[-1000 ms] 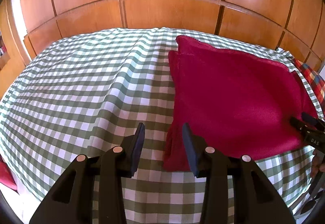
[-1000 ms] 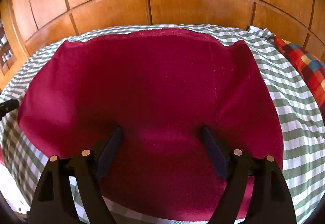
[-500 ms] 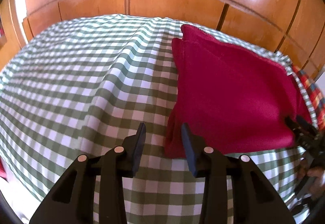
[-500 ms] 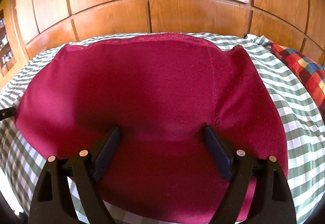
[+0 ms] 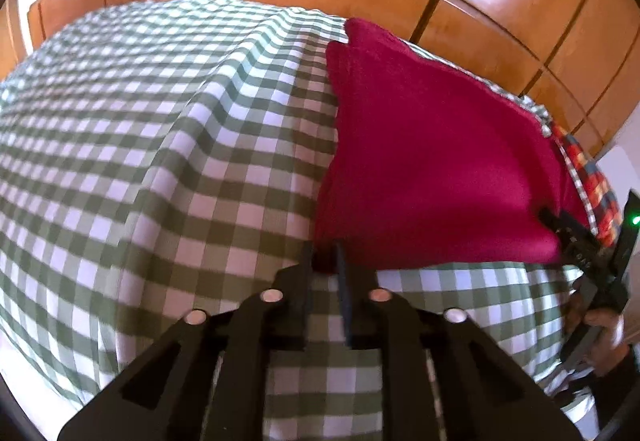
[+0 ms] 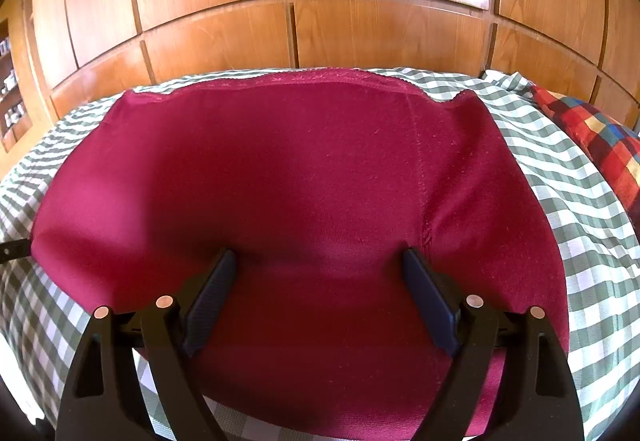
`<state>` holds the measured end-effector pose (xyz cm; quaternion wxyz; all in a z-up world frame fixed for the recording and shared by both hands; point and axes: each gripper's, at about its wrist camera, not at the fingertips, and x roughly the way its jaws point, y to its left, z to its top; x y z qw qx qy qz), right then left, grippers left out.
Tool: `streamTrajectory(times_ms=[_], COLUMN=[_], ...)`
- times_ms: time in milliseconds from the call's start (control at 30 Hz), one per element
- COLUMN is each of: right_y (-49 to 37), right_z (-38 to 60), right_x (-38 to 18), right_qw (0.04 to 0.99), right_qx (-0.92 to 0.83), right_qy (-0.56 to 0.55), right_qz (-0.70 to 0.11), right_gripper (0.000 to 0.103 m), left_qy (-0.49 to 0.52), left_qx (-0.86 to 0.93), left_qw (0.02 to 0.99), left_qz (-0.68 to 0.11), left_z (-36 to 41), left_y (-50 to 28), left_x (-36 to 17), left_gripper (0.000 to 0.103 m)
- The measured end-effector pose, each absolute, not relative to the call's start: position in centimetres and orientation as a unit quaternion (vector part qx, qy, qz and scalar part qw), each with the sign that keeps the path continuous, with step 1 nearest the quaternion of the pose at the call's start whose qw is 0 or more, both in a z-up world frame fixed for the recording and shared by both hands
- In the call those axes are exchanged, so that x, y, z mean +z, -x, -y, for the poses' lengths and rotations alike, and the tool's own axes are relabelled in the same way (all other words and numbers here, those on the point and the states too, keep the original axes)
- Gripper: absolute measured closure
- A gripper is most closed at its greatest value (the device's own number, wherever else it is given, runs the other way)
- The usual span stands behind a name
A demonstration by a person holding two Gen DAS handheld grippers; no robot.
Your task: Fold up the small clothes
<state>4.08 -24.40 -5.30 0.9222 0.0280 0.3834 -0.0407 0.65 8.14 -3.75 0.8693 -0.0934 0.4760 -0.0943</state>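
The left hand-held gripper (image 5: 323, 259) is closing on the red garment's (image 5: 432, 161) near-left corner; the right hand-held gripper (image 6: 320, 273) hovers spread wide above it.

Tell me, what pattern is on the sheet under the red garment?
The sheet has a green-and-white gingham check, clearest in the left wrist view.

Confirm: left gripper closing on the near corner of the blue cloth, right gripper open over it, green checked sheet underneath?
Wrong colour: the cloth is dark red, not blue, as the left wrist view shows. Otherwise right: the left gripper is closing around its near corner, the right gripper is open over it, on the green checked sheet.
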Motion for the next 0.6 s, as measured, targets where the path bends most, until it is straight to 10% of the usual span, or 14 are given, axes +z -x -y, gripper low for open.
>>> streamTrajectory(times_ms=[67,600], right_y=[-4.1,-4.0], right_z=[24.3,24.1], right_x=[-5.3,-5.4], right_qw=[0.923,0.924], right_qx=[-0.04,-0.041], right_qy=[-0.026,-0.024], right_qz=[-0.383,-0.38], right_gripper=[0.017,0.016], left_qy=[0.12,0.11], left_qx=[-0.079,-0.129], left_qw=[0.874,0.871], left_qz=[-0.465,-0.461], left_z=[-9.6,-4.5], left_y=[-1.2,-14.3], left_x=[-3.1,0.3], left_gripper=[0.06,0.057])
